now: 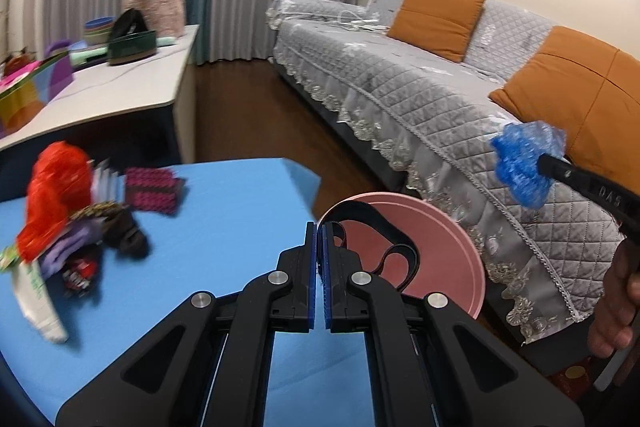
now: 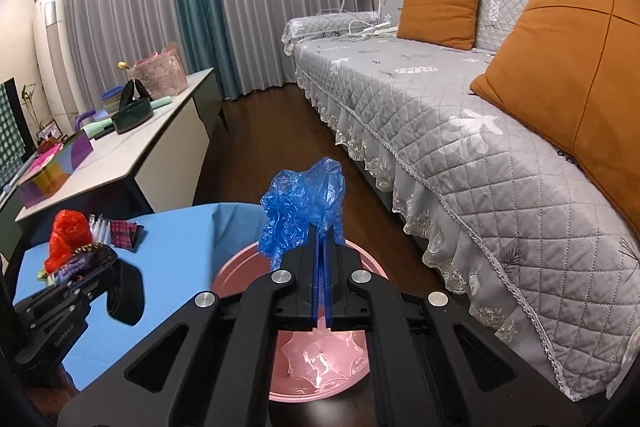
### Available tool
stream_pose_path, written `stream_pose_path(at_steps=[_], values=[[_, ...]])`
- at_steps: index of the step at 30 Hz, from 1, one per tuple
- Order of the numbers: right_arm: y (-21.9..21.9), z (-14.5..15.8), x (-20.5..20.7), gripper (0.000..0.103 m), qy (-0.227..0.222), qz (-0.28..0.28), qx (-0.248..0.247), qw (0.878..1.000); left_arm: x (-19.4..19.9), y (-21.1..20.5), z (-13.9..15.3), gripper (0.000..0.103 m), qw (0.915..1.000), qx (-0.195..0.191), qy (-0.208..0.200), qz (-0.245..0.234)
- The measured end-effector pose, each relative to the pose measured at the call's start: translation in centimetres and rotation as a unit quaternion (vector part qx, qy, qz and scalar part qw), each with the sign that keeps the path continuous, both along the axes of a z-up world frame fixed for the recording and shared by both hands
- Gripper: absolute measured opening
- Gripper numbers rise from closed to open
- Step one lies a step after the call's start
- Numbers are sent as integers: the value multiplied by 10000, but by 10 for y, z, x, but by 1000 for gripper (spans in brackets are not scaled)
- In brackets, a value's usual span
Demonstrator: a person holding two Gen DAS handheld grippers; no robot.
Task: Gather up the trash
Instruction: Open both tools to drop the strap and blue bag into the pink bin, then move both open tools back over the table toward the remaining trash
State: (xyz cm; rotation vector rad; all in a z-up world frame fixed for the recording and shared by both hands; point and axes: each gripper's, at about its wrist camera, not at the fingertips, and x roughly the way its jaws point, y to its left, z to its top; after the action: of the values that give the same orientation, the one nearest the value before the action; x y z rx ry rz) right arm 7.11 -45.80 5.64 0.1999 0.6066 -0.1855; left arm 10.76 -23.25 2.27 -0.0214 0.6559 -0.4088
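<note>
Right claw (image 2: 323,227) closed tight on a crumpled blue plastic bag (image 2: 302,213); the wad bulges up and left of the tips, pinched at its lower edge. It hangs over the pink bin (image 2: 320,363) on the dark floor, beside the grey sofa (image 2: 460,131). Left claw (image 1: 319,229) fully closed, nothing between its pads, poised at the blue counter (image 1: 224,211) edge by the bin rim. More litter, a red bag (image 1: 56,183) among it, lies piled on the counter well left of both claws
</note>
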Motion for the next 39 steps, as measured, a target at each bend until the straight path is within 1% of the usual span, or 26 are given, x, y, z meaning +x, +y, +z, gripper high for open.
stream_pose_path(at_steps=[9,17,19,20,21,22,23,24,28,31,36,39], values=[[-2,-11,12,2,122,73,-99,9999,25,-47,-16,2,9989,159,52,-430],[-7,-19,18,3,223,24,-54,9997,36,-70,-29,3,9973,311,149,-641],[-9,-19,19,7,237,-28,-46,9997,39,-74,-31,3,9964,321,250,-749],[-10,-20,19,12,262,-35,-25,9996,39,-74,-32,4,9960,326,295,-776],[-10,-20,19,27,273,-45,-14,9996,39,-74,-33,11,9957,330,333,-801],[-10,-19,18,38,258,-87,-22,9996,39,-73,-34,25,9955,344,362,-810],[-11,-18,17,57,226,-132,-43,9996,37,-70,-33,31,9957,363,344,-786],[-10,-16,16,61,190,-167,-66,9997,36,-68,-32,37,9959,379,319,-753],[-11,-9,13,61,96,-174,54,9998,26,-49,-25,37,9970,362,293,-622],[-5,-2,11,61,35,-127,48,9999,17,-36,-16,37,9978,328,219,-525],[14,12,4,61,-123,14,-59,9999,-3,-15,10,37,9986,330,-24,-422],[25,21,-2,61,-268,115,-20,9996,-14,0,24,37,9989,290,-115,-352]])
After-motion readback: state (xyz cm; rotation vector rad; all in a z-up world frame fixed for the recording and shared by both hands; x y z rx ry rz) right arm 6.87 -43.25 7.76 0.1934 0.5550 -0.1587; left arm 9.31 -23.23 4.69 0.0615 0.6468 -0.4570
